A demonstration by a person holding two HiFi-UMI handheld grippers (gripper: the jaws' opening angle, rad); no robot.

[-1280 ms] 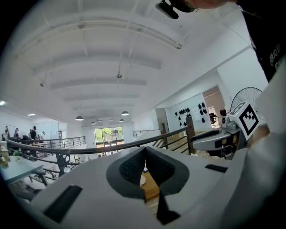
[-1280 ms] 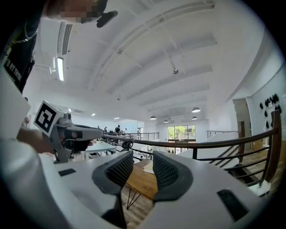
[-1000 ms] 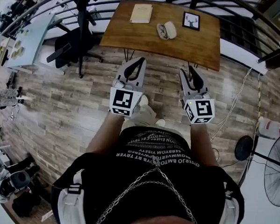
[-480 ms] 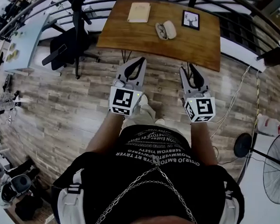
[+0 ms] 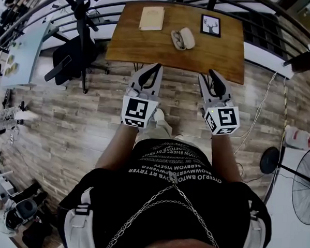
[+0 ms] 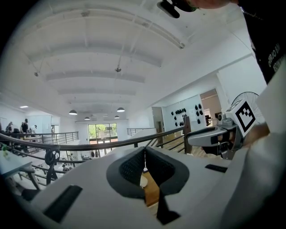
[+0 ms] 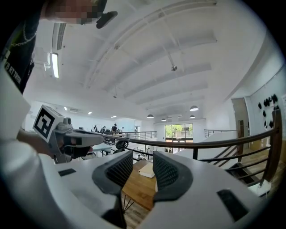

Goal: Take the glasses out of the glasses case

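Glasses case lies well ahead of the closed left gripper and slightly parted right gripper.

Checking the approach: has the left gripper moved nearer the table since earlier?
Yes, forward: the left gripper now overlaps the near edge of the table; floor separated them before.

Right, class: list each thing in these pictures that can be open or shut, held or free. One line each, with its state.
Left gripper: shut, nothing between its jaws.
Right gripper: open, empty.
Glasses case: on the table, untouched by either gripper; looks open, but too small to be sure.
Book: closed, lying flat on the table.
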